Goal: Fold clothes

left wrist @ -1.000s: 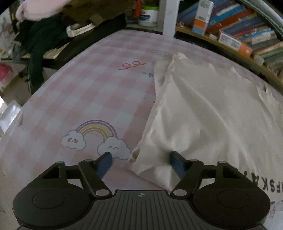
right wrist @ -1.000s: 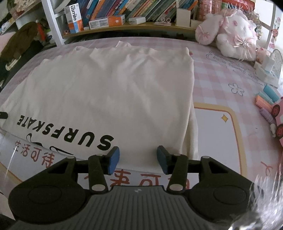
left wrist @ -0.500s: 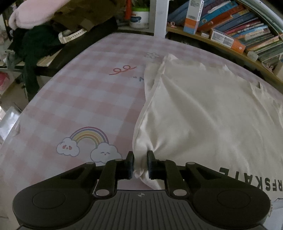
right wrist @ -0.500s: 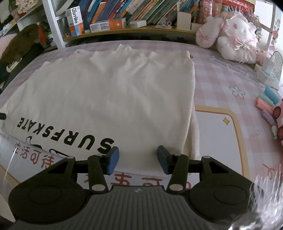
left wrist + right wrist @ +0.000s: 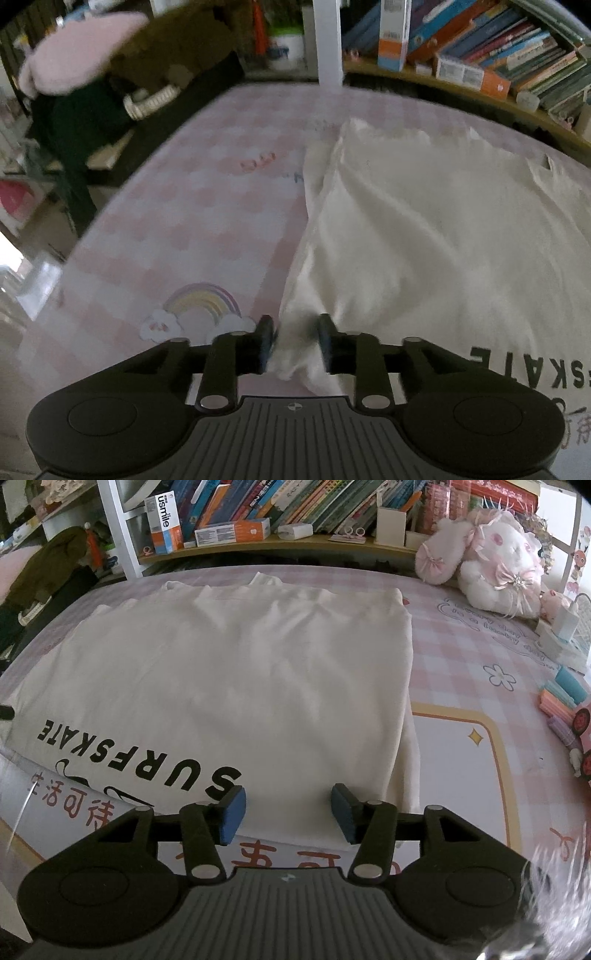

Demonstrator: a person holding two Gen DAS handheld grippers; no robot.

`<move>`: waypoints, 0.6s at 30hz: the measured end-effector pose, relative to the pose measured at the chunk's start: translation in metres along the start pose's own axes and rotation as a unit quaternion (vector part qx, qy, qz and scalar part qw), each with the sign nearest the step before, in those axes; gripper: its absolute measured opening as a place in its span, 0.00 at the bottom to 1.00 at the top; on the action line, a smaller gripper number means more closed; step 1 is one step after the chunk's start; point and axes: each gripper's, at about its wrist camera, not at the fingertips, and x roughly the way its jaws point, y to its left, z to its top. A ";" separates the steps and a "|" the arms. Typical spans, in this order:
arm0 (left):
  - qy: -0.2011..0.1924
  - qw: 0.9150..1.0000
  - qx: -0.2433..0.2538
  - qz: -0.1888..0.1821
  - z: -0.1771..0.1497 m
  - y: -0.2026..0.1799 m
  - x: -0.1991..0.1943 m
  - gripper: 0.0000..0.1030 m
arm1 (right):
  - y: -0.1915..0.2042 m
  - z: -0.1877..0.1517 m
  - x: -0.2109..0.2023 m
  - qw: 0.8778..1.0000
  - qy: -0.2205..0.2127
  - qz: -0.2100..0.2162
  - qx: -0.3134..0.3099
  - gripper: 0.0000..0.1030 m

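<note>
Cream T-shirt (image 5: 236, 686) lies flat on the pink checked bed sheet (image 5: 192, 206), filling centre and left of the right wrist view. Its right edge is folded under; bare sheet runs beyond it to the pens (image 5: 561, 698) at the right edge. In the left wrist view the sheet is bare left of the shirt out to the bed's edge, rainbow print (image 5: 201, 306) at lower centre.

Left gripper (image 5: 293, 341) — fingers clamped on the shirt's near left corner, cloth bunched between them; frame is motion-blurred. Right gripper (image 5: 286, 814) — fingers apart, straddling the near hem at lower centre; contact unclear.

Shirt reads "SURFSKATE" (image 5: 136, 757), upside down. Box (image 5: 164, 520) on the shelf, upper left, reads "usmile". Plush bunny (image 5: 495, 565) upper right.
</note>
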 end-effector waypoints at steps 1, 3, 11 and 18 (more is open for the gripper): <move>-0.008 1.000 0.001 0.007 0.000 0.000 -0.003 0.40 | 0.000 0.000 0.000 1.000 0.000 0.000 0.000 0.50; -0.030 0.999 -0.001 0.027 0.001 0.000 -0.010 0.53 | 0.000 0.000 0.000 1.000 0.000 0.001 0.002 0.51; -0.068 0.995 -0.033 0.060 0.007 0.013 -0.022 0.73 | 0.003 0.000 0.000 1.000 0.002 0.001 -0.004 0.54; -0.055 0.996 -0.032 0.058 0.002 0.016 -0.021 0.74 | 0.006 0.001 0.001 1.000 0.005 -0.002 -0.004 0.58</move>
